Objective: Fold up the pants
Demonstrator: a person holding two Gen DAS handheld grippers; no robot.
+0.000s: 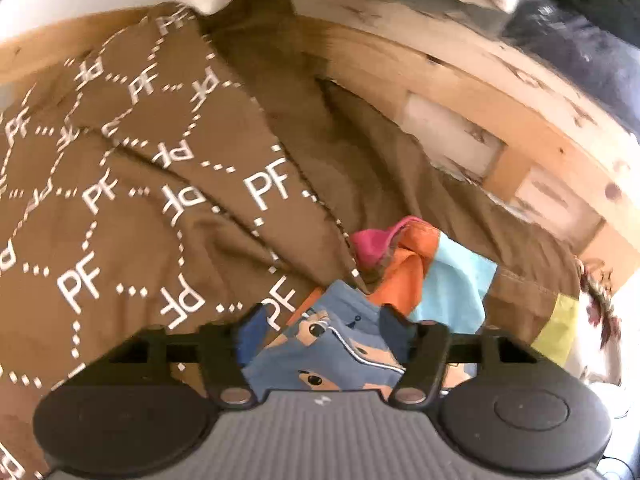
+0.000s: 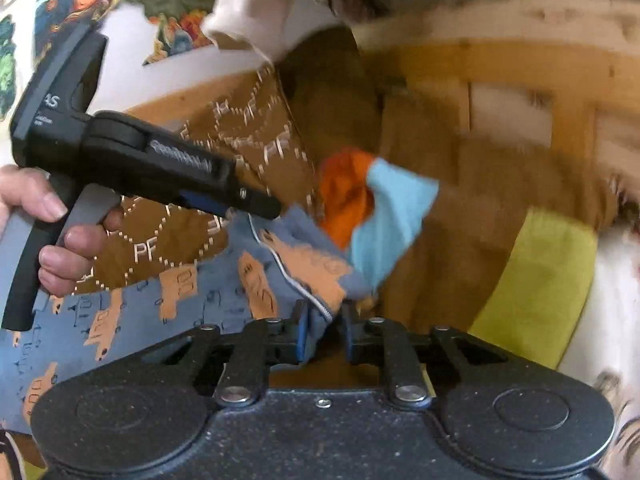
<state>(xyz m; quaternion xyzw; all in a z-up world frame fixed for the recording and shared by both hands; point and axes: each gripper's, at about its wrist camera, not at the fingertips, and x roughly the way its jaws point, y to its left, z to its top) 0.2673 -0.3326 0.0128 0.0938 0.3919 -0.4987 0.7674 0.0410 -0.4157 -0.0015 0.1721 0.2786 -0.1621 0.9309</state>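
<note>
On a brown blanket (image 1: 132,208), the right gripper (image 2: 325,332) pinches the pants (image 2: 140,320); the left gripper (image 1: 322,336), jaws wide, straddles them. Both should grip evenly before folding.

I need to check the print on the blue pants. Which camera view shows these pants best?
The right wrist view: the blue pants spread wide across its lower left, with the orange print clear. The left wrist view shows only a small bunched part of them, partly hidden between that gripper's fingers.

Right gripper (image 2: 325,330) fingers pinching blue patterned pants (image 2: 168,300), left gripper (image 2: 256,206) beside
</note>
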